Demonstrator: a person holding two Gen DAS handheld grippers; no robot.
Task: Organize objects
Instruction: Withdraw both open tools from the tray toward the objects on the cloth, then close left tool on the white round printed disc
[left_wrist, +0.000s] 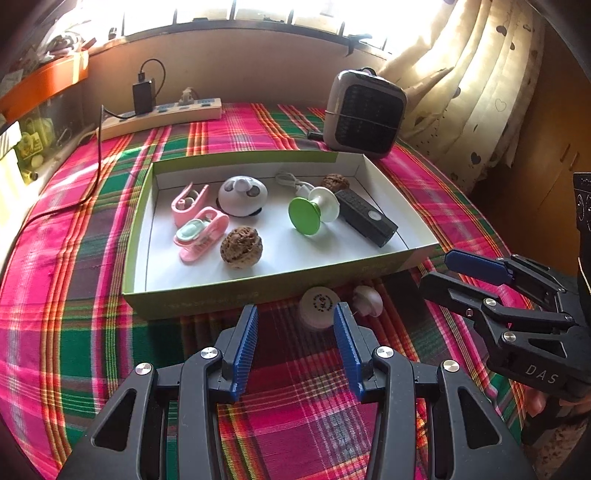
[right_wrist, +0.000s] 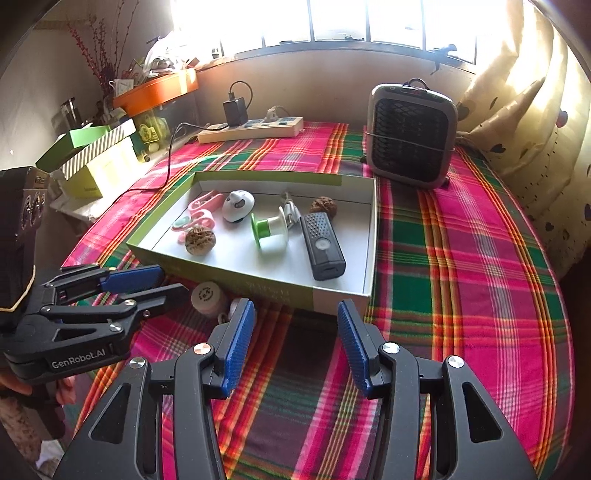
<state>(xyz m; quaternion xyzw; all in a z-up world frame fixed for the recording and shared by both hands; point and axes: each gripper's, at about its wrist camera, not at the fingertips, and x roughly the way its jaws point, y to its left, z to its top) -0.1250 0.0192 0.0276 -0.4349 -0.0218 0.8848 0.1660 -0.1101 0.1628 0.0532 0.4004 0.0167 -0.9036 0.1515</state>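
A shallow green-and-white box (left_wrist: 258, 293) (right_wrist: 343, 291) lies on the plaid cloth. In it are two pink clips (left_wrist: 201, 236), a white round gadget (left_wrist: 242, 194), two walnuts (left_wrist: 241, 246) (right_wrist: 199, 240), a green-and-white spool (left_wrist: 314, 212) (right_wrist: 267, 229), a white cable and a black remote (left_wrist: 367, 218) (right_wrist: 323, 245). A small white round jar (left_wrist: 318, 304) (right_wrist: 207, 297) and a white cap (left_wrist: 367, 300) lie on the cloth just in front of the box. My left gripper (left_wrist: 299, 317) is open and empty, just short of the jar. My right gripper (right_wrist: 295, 314) is open and empty before the box's near right corner.
A grey fan heater (left_wrist: 364, 112) (right_wrist: 410, 134) stands behind the box on the right. A power strip (left_wrist: 162, 114) (right_wrist: 251, 129) with a black charger and cable lies at the back left. Boxes and an orange shelf (right_wrist: 155, 90) crowd the left side. Curtains (right_wrist: 535, 92) hang at right.
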